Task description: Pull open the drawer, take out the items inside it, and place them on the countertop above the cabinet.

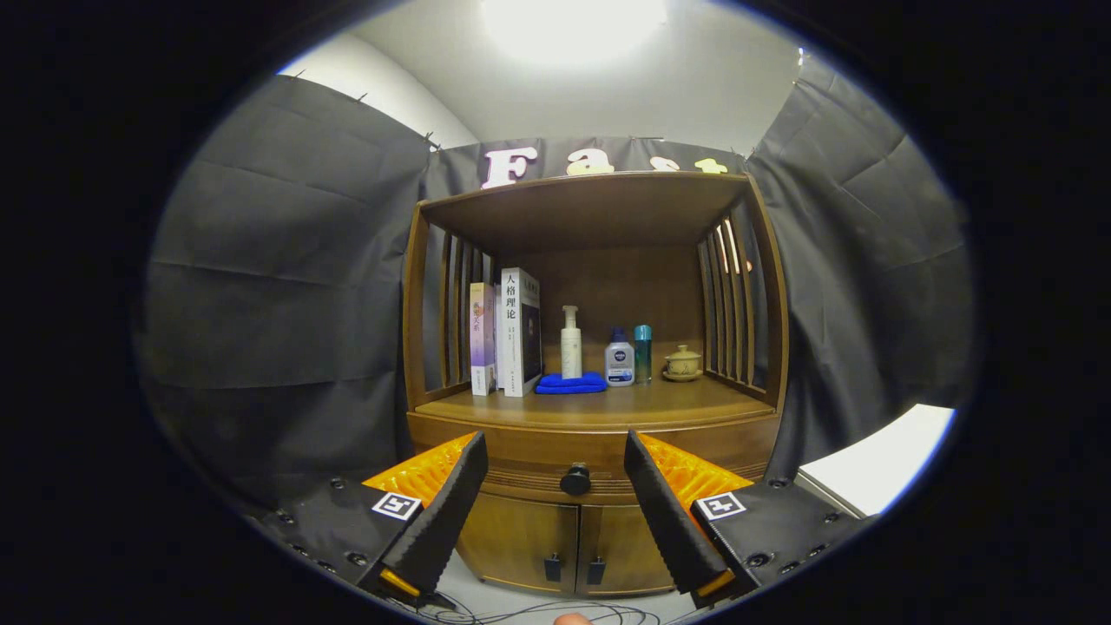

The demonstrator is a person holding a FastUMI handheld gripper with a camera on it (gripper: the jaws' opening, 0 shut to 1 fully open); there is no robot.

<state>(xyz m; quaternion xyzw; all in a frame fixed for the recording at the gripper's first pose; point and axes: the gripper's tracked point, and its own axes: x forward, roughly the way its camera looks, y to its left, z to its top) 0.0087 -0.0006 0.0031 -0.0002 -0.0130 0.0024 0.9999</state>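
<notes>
A wooden cabinet stands ahead with its drawer [555, 451] closed under the countertop [599, 406]. The drawer's round dark knob [575, 479] sits just beyond my fingers, in line with the gap between them. My gripper [554, 451] is open, its fingers spread wide with nothing held. The drawer's contents are hidden.
On the countertop stand upright books [508, 334], a white pump bottle [570, 343] on a folded blue cloth [570, 383], two small bottles [629, 356] and a lidded cup [683, 362]. Two lower doors [568, 542] lie under the drawer. Cables lie on the floor.
</notes>
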